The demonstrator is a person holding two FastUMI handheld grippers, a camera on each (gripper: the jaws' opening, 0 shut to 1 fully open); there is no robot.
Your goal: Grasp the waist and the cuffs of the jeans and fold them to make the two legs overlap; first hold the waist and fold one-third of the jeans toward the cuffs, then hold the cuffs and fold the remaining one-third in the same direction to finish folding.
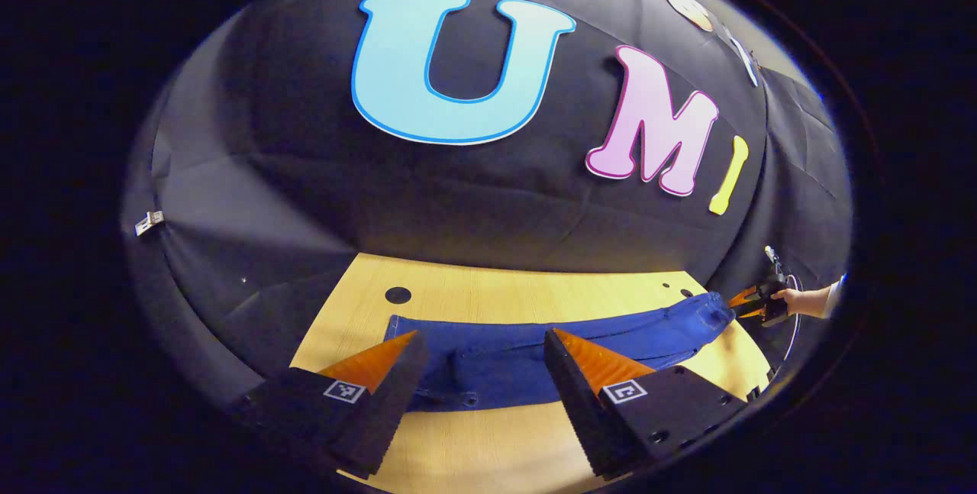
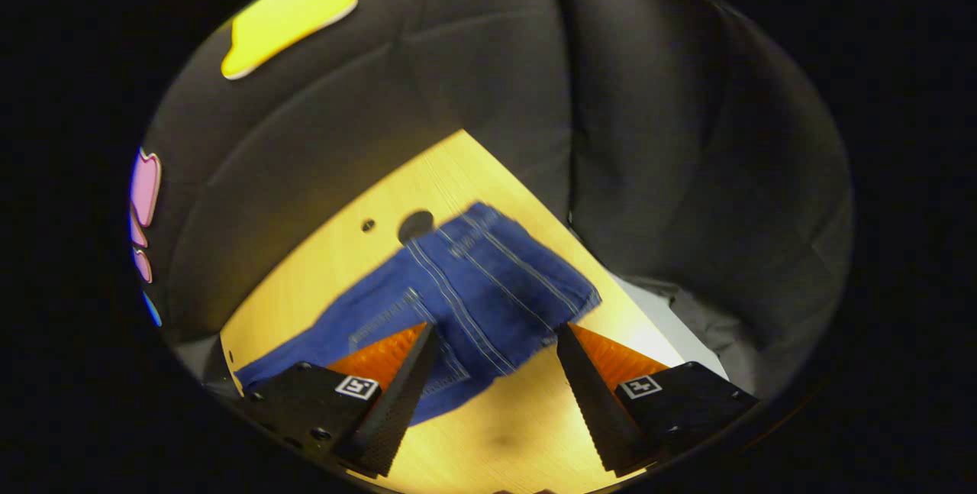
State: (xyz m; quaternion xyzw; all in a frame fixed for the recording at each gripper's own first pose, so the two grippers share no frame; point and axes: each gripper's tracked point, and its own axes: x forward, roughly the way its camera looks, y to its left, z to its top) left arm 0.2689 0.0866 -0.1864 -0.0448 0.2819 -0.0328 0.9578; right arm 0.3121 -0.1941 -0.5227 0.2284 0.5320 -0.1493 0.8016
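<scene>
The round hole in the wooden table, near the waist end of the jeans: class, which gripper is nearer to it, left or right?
Left. The left gripper hovers open over the jeans waist beside the hole; the right gripper sits at the far cuff end.

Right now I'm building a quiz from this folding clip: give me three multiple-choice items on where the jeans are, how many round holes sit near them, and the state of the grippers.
1. Where do the jeans lie?
A. Flat on the wooden table
B. Hanging on the booth wall
C. Lifted in the air by both grippers

2. How many large round holes show in the tabletop by the jeans in the left gripper view?
A. None
B. One
C. Four

3. How do the left gripper and the right gripper stand?
A. Both shut on the jeans
B. One open, one shut
C. Both open

Answers:
1. A, the denim is spread on the wood.
2. B, a single large hole sits beyond the jeans' corner.
3. C, each pair of fingers stands wide apart, clamping nothing.
</scene>
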